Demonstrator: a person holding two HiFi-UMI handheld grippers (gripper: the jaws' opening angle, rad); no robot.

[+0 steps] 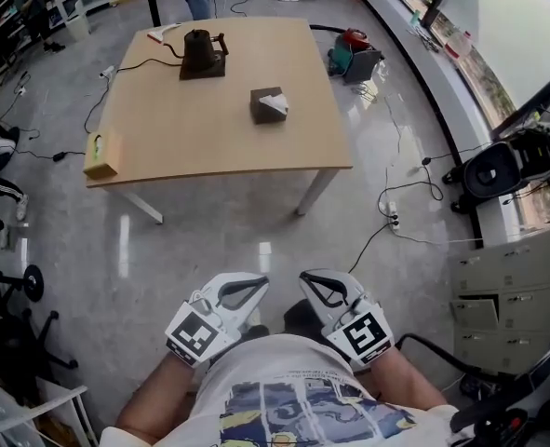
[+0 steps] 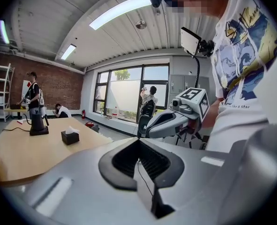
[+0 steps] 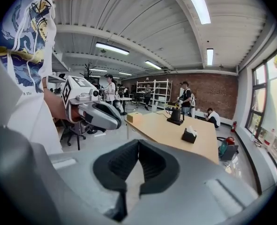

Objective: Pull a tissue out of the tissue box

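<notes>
Close against the person's waist, the white-and-grey two-jaw left gripper (image 1: pixel 245 291) and the matching right gripper (image 1: pixel 327 289) are each pressed together on nothing. They are carried low and side by side, probably because the work is not yet within reach. Well ahead across the grey floor, the dark square tissue box (image 1: pixel 268 105), a white tissue (image 1: pixel 277 102) poking up, stands mid-way on the light wooden table (image 1: pixel 191 138), roughly in line with the gap between them.

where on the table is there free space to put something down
The wide front strip of the table, between the yellow box at the left corner and the tissue box, is bare. So is the far right corner. Busiest: far left, around the kettle and its cable.
</notes>
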